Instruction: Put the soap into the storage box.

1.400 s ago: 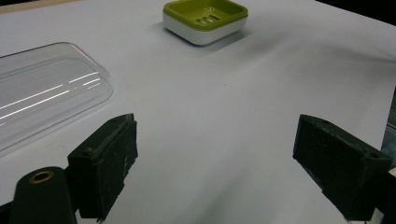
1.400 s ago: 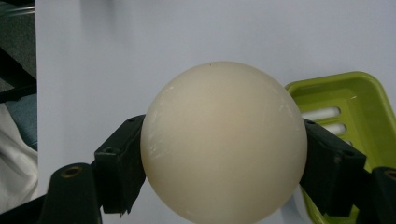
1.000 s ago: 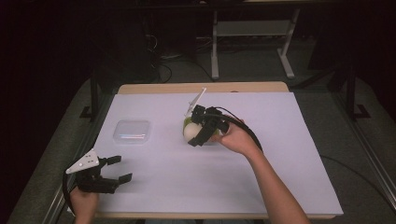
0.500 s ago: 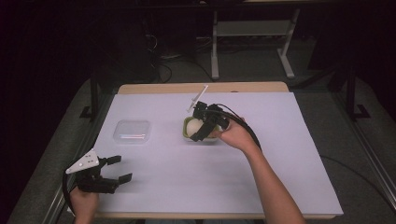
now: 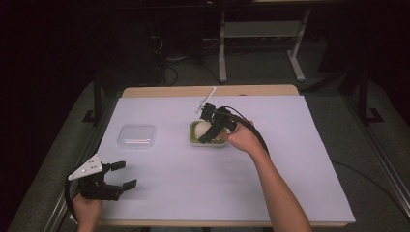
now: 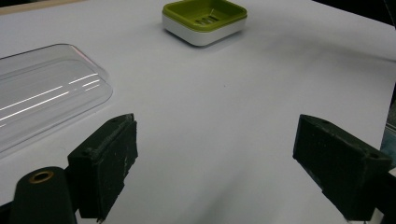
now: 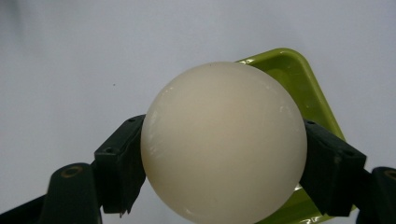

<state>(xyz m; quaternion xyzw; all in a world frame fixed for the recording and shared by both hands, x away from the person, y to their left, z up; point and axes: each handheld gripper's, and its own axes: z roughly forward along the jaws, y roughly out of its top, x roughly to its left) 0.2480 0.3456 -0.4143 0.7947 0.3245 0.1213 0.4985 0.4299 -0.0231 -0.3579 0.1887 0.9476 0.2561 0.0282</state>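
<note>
Cream-white ball, clamped between the right gripper jaws, hangs over the green soap dish at frame centre; lower it squarely before releasing. Left gripper idles wide open, empty, lower left.

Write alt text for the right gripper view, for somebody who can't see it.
A smooth cream-coloured ball is clamped between the two black jaws of the right gripper, seen close up. Behind and below it sits a lime-green dish on a plain white table covering.
</note>
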